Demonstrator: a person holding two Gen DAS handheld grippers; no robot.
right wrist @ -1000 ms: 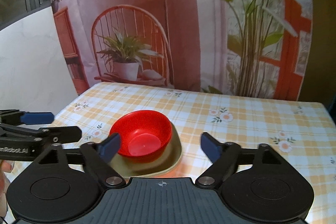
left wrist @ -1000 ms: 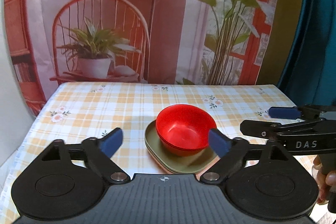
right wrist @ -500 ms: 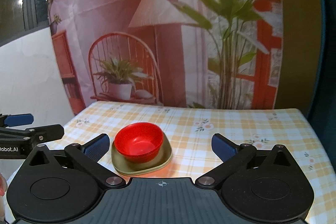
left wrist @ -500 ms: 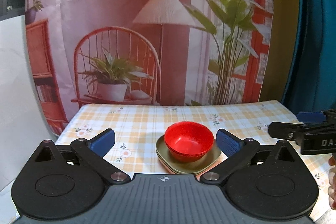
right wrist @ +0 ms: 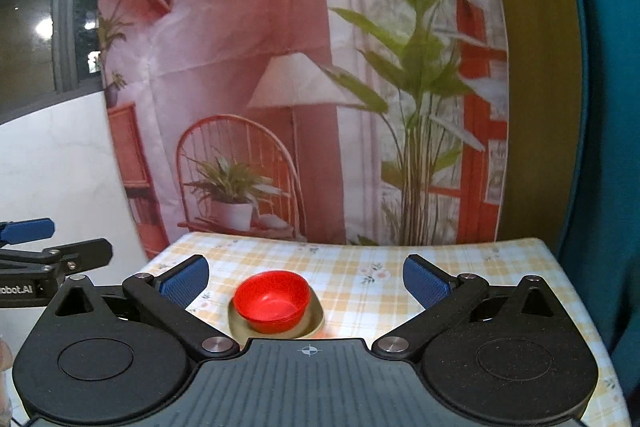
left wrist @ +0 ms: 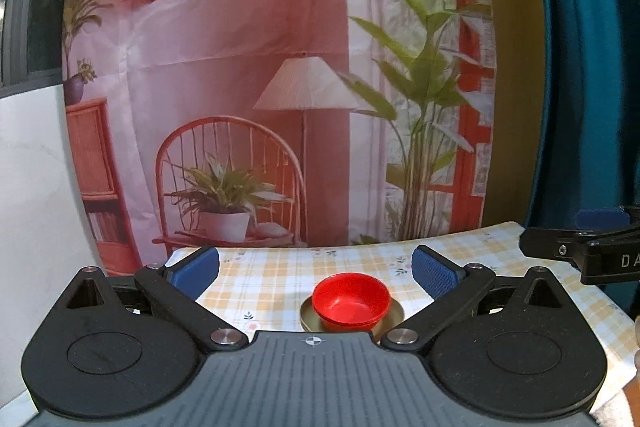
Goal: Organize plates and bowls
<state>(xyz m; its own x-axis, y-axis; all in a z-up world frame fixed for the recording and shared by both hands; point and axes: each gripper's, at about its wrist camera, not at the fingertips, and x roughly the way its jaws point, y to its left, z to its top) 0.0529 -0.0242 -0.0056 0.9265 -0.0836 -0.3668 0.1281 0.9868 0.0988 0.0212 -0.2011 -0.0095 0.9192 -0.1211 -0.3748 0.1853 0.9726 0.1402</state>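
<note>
A red bowl (left wrist: 351, 301) sits stacked on an olive-green plate (left wrist: 394, 315) on the checked tablecloth. It also shows in the right wrist view as the red bowl (right wrist: 273, 300) on the plate (right wrist: 316, 315). My left gripper (left wrist: 315, 271) is open and empty, held well back from and above the stack. My right gripper (right wrist: 305, 279) is open and empty, also back from the stack, which lies left of its centre line. Each gripper shows at the edge of the other's view.
The table (left wrist: 276, 279) carries a yellow checked cloth with flowers. A printed backdrop with a chair, lamp and plants hangs behind it (left wrist: 280, 107). A teal curtain (left wrist: 588, 67) is at the right; a white wall (left wrist: 32, 187) at the left.
Both grippers have pulled back and up from the bowl and plate, which now look much smaller and farther. The stack has not moved. Both grippers stay open.
</note>
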